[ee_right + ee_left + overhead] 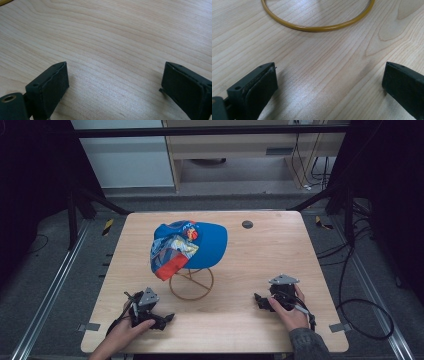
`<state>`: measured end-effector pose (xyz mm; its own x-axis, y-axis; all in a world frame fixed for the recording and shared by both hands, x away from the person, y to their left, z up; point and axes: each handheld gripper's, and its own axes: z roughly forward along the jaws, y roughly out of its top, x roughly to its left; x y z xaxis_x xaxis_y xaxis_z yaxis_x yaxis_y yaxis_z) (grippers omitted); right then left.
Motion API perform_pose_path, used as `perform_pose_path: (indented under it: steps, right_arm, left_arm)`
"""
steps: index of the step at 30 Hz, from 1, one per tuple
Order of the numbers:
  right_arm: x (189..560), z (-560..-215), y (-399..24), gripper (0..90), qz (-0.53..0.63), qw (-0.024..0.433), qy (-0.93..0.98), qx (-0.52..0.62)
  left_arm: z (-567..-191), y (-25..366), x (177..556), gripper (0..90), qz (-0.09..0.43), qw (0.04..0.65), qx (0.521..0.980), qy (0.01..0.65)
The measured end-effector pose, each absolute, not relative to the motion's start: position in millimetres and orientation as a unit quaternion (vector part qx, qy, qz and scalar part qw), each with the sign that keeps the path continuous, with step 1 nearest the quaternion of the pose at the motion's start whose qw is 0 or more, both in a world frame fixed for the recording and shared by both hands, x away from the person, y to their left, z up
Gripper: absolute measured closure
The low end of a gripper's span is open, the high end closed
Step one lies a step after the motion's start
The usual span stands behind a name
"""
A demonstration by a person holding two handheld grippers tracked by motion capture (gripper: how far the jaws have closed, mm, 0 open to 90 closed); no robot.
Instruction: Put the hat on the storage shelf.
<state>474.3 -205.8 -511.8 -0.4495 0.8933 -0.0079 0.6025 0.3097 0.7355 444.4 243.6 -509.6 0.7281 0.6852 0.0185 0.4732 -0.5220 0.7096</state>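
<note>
Seen from above, a person's two hands rest low on the near part of a pale wooden table (280, 245), each holding a two-jaw gripper. The left gripper (167, 318) lies near the front edge with its jaws spread wide and nothing between them; in the left gripper view only bare wood grain sits between the two black pads. Just ahead of those jaws curves the near rim of a yellow wire stand (317, 27), a hoop lying flat on the wood. The right gripper (258, 300) sits on the opposite side, its jaws also wide apart and empty, pointing inward across the table toward the stand; the right gripper view shows plain wood ahead. Beyond the left gripper, forward and slightly toward the table's middle, the stand rises and carries a blue cap (187, 245) with a colourful printed front panel. The cap sits tilted, its long axis running roughly across the table, with the printed side hanging toward the left gripper. The left gripper looks nearer to the stand's base; the right is further off, with open tabletop between. A small dark disc (247, 224) lies well beyond, near the far edge.
</note>
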Motion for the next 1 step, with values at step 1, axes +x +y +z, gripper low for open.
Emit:
perform_pose_path:
  steps: [1]
  right_arm:
    - [474.2, -511.8, -205.5, 7.1, 0.339, 0.214, 0.78, 0.481]
  left_arm:
    - [-509.5, 243.6, 444.4, 0.0, 0.15, 0.354, 0.859, 0.337]
